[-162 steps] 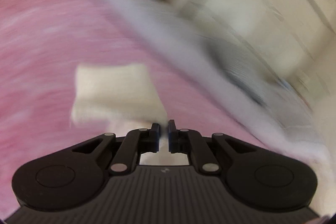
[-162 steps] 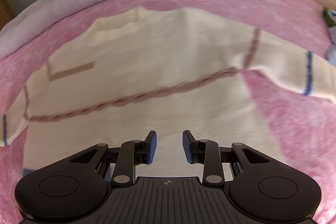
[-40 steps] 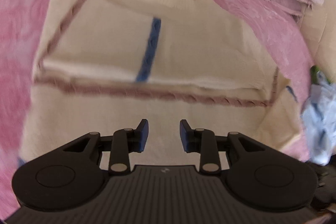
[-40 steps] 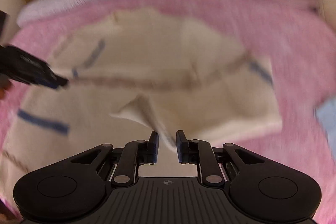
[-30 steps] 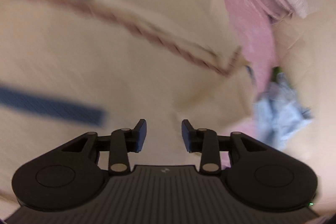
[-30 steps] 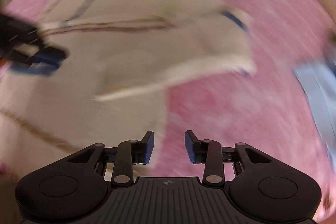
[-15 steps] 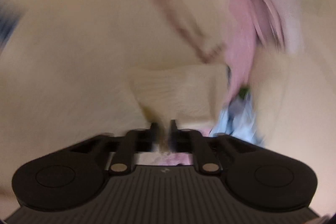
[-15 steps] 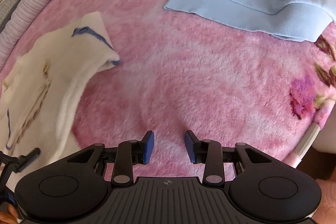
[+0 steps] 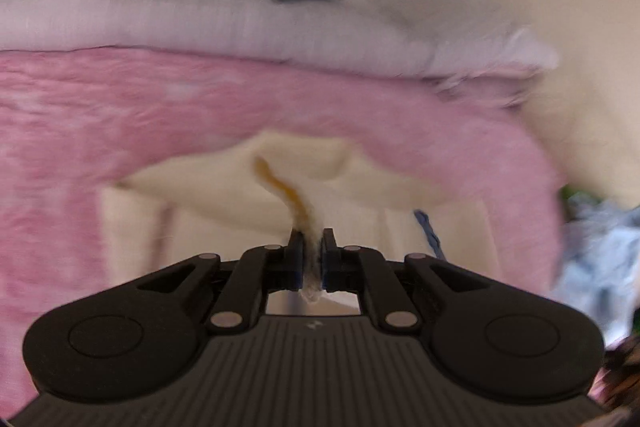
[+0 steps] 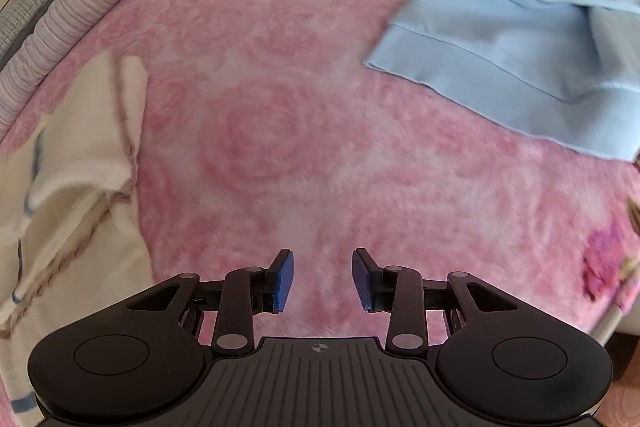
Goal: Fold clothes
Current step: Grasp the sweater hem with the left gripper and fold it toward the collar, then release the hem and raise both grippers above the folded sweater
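left gripper [image 9: 311,259]: jaws pinched on edge of soft cream knitted sweater [image 9: 248,203] | right gripper [image 10: 322,281]: jaws spread, nothing held | limp fabric, best gripped at edges

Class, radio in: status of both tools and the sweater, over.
Left tool shut on cream sweater, lifting its edge. Right tool open, empty, over pink blanket. Blue garment lies apart.
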The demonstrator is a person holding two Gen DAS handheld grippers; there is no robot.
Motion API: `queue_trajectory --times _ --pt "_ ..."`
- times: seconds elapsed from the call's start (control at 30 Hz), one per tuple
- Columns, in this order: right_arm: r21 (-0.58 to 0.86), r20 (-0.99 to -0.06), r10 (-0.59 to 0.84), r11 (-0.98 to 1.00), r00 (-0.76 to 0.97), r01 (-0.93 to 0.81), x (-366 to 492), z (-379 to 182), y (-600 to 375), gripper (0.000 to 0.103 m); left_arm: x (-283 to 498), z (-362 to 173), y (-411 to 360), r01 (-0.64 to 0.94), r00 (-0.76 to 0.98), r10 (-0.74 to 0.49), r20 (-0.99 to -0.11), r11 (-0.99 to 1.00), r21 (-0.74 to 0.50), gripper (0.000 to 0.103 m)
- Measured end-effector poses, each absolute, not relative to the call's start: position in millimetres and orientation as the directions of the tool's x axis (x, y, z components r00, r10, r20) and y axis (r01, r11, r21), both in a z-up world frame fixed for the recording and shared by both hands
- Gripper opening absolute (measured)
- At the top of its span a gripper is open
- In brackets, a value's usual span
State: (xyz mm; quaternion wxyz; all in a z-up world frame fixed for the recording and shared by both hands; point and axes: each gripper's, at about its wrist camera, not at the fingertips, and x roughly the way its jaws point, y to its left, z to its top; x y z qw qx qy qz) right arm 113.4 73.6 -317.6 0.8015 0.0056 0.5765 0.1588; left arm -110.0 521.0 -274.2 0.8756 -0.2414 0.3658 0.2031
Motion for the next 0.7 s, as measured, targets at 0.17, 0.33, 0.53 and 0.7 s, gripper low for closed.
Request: queue_trajectory --times 0.17,0.33,0.53,0.7 --pt "0.176 -0.924 0.262 0.939 0.28 -0.295 118.5 -319.7 101.0 0.037 -134.1 -298.9 537.5 -0.57 0.591 0.21 -0.779 0.791 -0.219 0.005" --pt "0.16 -0.925 0.262 0.926 0.276 -0.342 123.6 -321.8 128.3 0.037 -156.8 -308.4 543.3 -0.601 0.581 0.23 -0.781 0.769 -0.22 0.005" --pt "0.147 -0.931 0.258 0.913 0.26 -0.38 129.3 -327.8 152.6 0.037 -172.9 -332.4 550.2 -0.635 0.539 0.243 -0.806 0.747 -0.199 0.005" --pt "0.139 -0.935 0.254 0.904 0.248 -0.405 125.1 -331.8 167.3 0.037 -163.4 -346.6 553.8 -0.598 0.539 0.28 -0.794 0.791 -0.127 0.005"
